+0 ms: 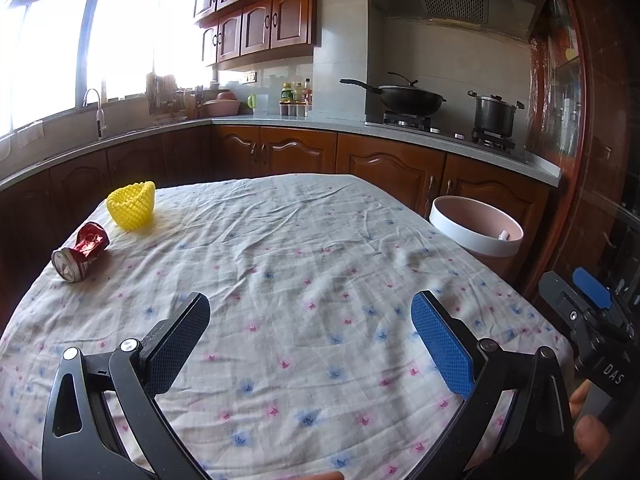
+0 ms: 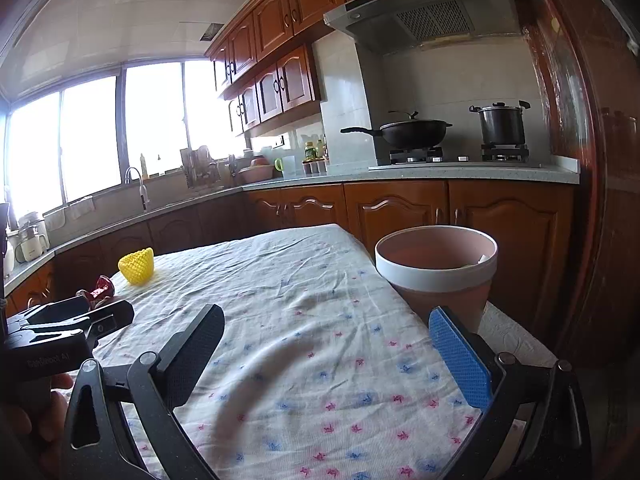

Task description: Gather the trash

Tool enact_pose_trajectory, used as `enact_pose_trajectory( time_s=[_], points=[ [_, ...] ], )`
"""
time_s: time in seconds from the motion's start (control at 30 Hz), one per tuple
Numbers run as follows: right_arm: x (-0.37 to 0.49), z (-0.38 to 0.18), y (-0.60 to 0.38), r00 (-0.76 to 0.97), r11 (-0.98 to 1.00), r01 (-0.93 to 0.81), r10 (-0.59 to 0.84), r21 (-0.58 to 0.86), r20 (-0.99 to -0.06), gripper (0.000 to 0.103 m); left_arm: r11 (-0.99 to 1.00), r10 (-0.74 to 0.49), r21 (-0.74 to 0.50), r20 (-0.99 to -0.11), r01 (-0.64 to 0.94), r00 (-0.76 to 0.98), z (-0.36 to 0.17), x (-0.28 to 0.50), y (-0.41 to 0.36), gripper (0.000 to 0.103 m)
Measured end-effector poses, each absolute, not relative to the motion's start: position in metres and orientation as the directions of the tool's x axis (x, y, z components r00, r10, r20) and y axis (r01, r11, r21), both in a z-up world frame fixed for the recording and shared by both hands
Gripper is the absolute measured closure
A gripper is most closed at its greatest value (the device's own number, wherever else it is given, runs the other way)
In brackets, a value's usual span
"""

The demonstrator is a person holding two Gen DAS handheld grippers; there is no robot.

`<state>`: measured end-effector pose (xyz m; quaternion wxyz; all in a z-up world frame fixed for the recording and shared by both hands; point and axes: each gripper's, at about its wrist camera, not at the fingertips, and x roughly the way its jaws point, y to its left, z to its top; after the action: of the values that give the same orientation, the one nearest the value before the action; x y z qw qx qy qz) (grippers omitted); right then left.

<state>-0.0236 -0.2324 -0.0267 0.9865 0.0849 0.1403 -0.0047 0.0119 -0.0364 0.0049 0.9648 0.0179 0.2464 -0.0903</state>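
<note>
Both claws sit right up against the lenses, so those first: left claw is spread wide with nothing between its black finger and its blue pad, hovering over the cloth. Right claw is the same deal, jaws wide apart and empty, low over the near end of the cloth. In the right wrist view the left claw's body shows at about 9 o'clock, with a bit of a hand under it.

Biggest thing in the scene is the worktop, covered with a wrinkly white cloth with small pink and blue flowers. Past it a kitchen counter runs around the back, with a wok and a steel pot on the stove at roughly 1 o'clock.

Pink bin with a white rim stands just off the worktop's edge at around 3 o'clock in the left wrist view; something small and pale lies inside it, can't tell what.

Now the trash: a yellow foam net, cup shaped, sits near the far corner at about 10 o'clock. Crushed red can lies on its side just beside it, a bit closer to the camera near the cloth's edge, well apart from both claws.
</note>
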Motion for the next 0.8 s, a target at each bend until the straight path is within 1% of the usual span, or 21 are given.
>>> enact_pose_trajectory(
  time_s=[0.17, 0.8],
  points=[
    [-0.0240, -0.0269, -0.2337, 0.961, 0.985, 0.031, 0.017, 0.172, -0.275, 0.000, 0.983, -0.159, 0.007, -0.473, 0.184, 0.866, 0.0050, 0.0096, -0.0402, 0.000],
    [-0.0248, -0.0250, -0.2325, 0.960, 0.983, 0.032, 0.019, 0.178, -0.278, 0.000, 0.983, -0.157, 0.007, -0.472, 0.182, 0.868, 0.0067, 0.0077, -0.0403, 0.000]
  ],
)
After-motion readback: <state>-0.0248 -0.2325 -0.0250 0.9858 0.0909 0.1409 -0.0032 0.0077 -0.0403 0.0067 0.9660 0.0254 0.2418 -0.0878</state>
